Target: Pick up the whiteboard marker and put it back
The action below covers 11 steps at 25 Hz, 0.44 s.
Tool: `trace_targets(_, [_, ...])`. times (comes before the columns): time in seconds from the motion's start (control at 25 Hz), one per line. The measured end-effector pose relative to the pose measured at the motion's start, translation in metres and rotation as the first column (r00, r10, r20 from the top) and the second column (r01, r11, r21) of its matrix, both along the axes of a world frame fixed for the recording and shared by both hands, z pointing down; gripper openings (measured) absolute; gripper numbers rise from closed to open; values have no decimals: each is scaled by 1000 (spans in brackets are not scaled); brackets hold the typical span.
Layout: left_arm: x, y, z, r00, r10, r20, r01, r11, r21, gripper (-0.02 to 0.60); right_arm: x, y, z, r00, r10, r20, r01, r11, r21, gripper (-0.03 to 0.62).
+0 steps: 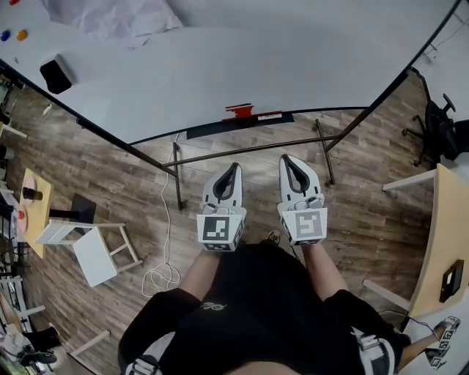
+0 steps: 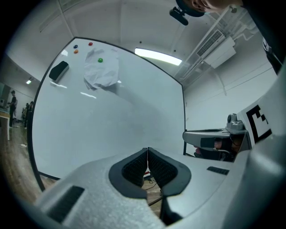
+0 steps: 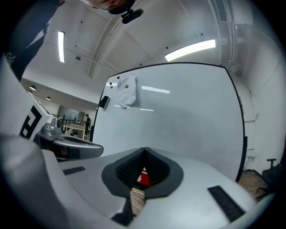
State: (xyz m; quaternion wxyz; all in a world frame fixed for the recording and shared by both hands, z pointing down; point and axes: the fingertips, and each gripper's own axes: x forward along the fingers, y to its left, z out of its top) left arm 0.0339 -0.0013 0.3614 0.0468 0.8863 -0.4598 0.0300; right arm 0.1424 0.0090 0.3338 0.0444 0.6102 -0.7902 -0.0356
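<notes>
Left tongs (image 1: 234,169), right tongs (image 1: 287,160), whiteboard (image 1: 256,58) tray (image 1: 212,131) with marker (image 1: 268,115) ahead.

The whiteboard (image 1: 256,66) fills the upper part of the head view. Its tray (image 1: 212,130) runs along the lower edge at centre, and the whiteboard marker (image 1: 239,111) lies on it. An eraser (image 1: 56,75) sits on the board at upper left, with a paper sheet (image 1: 110,18) above and to its right. Below the tray, the left gripper (image 1: 233,170) and right gripper (image 1: 288,161) are side by side, apart. A stool (image 1: 91,245) stands on the floor at lower left, and a counter (image 1: 440,234) at the right edge.
</notes>
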Motion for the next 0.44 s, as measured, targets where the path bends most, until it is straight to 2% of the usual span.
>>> trace_targets(0.44, [4,3,6,1000,18,5,-18,1000,-7,8,4,1,2,1000,9,5,-9,1000,8,3])
